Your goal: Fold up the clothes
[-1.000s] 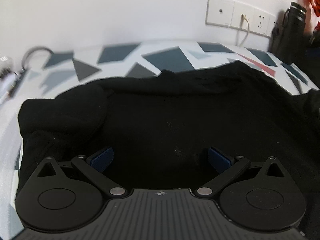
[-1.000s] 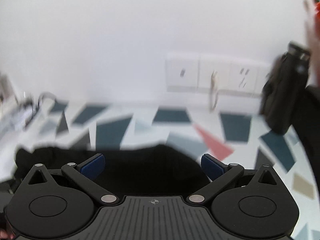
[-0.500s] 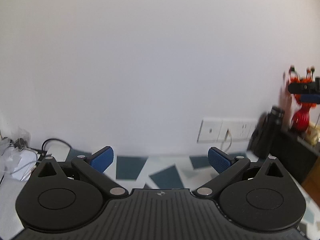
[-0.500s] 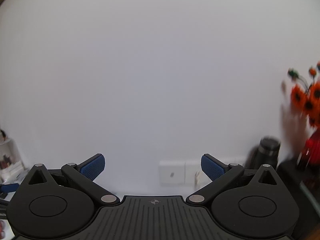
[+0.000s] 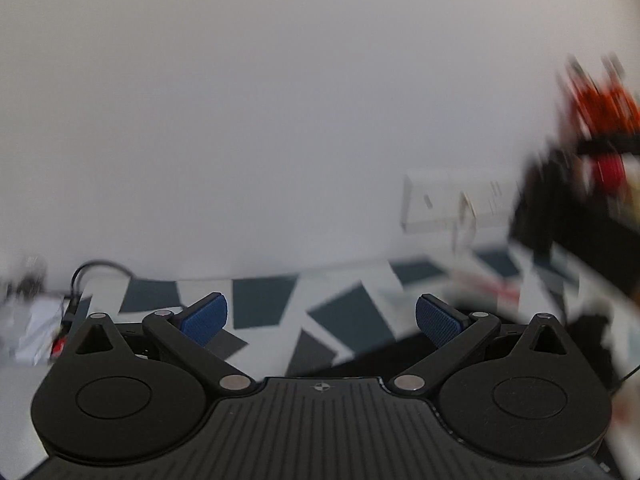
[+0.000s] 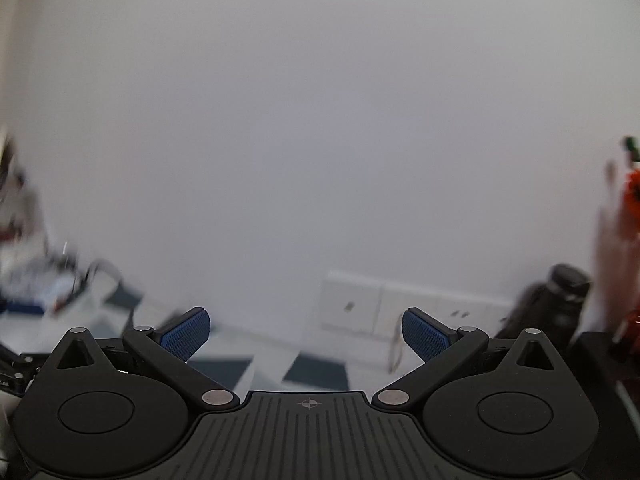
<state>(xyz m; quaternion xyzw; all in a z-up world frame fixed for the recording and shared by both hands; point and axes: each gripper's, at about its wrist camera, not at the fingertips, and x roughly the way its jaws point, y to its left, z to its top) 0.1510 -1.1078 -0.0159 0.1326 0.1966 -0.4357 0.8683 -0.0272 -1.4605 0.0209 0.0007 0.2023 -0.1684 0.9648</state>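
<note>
The left hand-held gripper [image 5: 322, 318] is raised and tipped up toward the white wall [image 5: 280, 120], its blue pads [image 5: 204, 318] spread wide with nothing between them. Below it shows the table [image 5: 264, 300], covered in a white cloth with dark blue and grey shapes. At the lower right of that view a dark edge, probably the black garment [image 5: 384, 346], lies on the table just under the right pad; motion blur keeps its shape from being read.

The right hand-held gripper [image 6: 306, 332] is also spread and empty, aimed higher still, so its view catches mostly wall, the wall sockets [image 6: 376, 306] and a dark bottle [image 6: 560, 300] at the far right. No clothing shows in that view.

Both grippers appear lifted clear of the cloth rather than working it, which suggests a pause between folds or a repositioning. Since neither pinches fabric, the next move likely calls for lowering them to a garment edge. A cable [image 5: 100, 270] and blurred clutter sit at the table's left end, well apart from the garment.
</note>
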